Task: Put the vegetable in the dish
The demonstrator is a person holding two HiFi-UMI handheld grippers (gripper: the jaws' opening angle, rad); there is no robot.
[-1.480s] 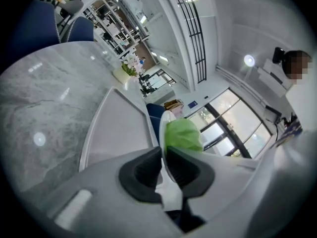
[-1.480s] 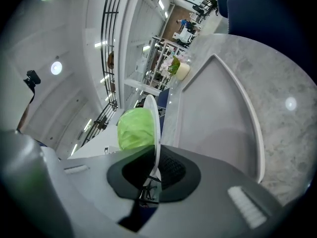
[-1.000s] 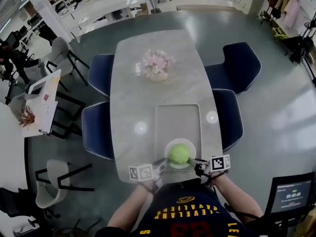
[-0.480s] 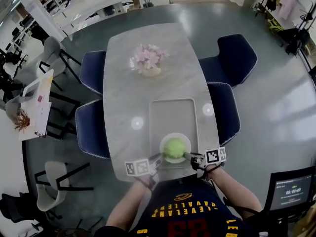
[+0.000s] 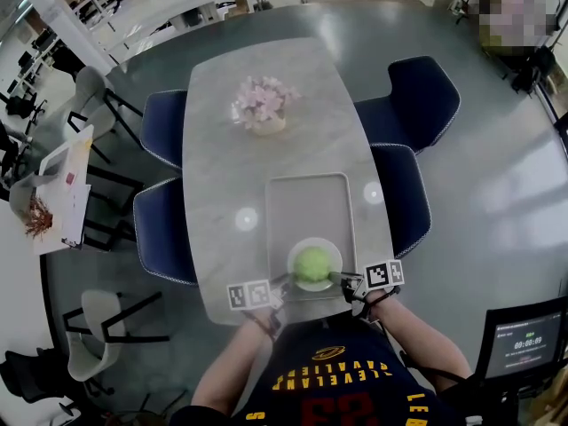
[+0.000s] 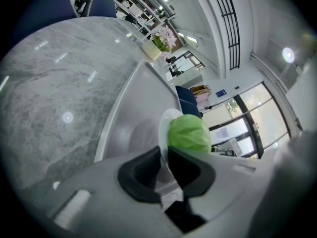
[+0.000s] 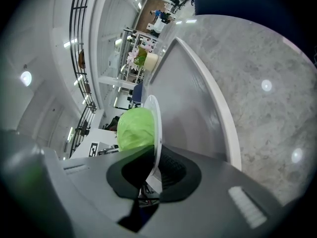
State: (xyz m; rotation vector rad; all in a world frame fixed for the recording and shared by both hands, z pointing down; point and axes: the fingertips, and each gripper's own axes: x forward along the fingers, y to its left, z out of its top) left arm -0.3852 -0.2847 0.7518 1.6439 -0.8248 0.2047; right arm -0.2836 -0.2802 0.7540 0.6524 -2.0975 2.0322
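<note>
We hold the dish (image 5: 312,243) at the near end of the tray (image 5: 309,204), with one gripper at each side of it. The vegetable (image 5: 312,265), a round pale-green head, sits in the dish and covers most of it.

The left gripper (image 5: 286,281) reaches in from the tray's near left corner. In the left gripper view its jaws are nearly together and pinch the dish's thin white rim between the dark pads. The vegetable lies just past the pad tips.

The right gripper (image 5: 339,280) reaches in from the tray's near right corner. Its jaws are opening, yet the rim stands between the pads and both pads touch it.

We cannot tell whether the dish rests on the tray or hangs just above it.

The tray lies lengthwise on the table (image 5: 232,162), with its near end close to the table's near edge. Flowers (image 5: 263,105) stand on the table well beyond the tray's far end. Blue chairs (image 5: 162,229) stand off the table to the tray's left and right.
</note>
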